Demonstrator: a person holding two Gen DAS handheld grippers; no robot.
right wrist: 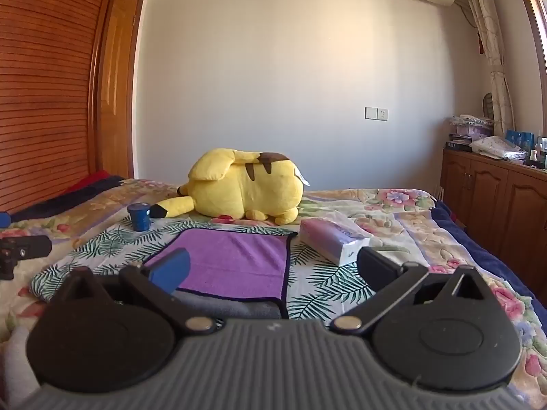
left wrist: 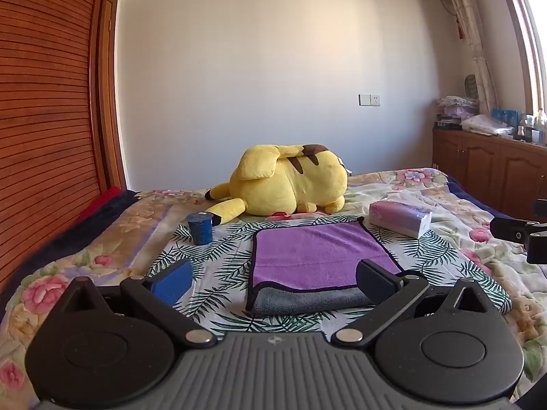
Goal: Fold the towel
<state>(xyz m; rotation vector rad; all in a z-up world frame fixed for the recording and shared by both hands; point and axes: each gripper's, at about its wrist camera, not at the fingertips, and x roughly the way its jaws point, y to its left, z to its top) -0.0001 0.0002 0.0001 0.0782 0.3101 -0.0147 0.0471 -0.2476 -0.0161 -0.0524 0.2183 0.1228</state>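
A purple towel (left wrist: 318,256) with a dark border lies flat on a leaf-print cloth (left wrist: 225,266) on the bed, its near edge turned up so the grey underside (left wrist: 307,299) shows. My left gripper (left wrist: 273,282) is open and empty, just short of the towel's near edge. The towel (right wrist: 236,259) also shows in the right wrist view. My right gripper (right wrist: 273,270) is open and empty, in front of the towel's near right corner. Part of the right gripper shows at the right edge of the left wrist view (left wrist: 523,232).
A yellow plush toy (left wrist: 290,181) lies behind the towel. A blue cup (left wrist: 200,227) stands to the towel's left. A pink tissue pack (left wrist: 398,218) lies to its right. A wooden headboard (left wrist: 44,102) is on the left, wooden cabinets (left wrist: 489,167) on the right.
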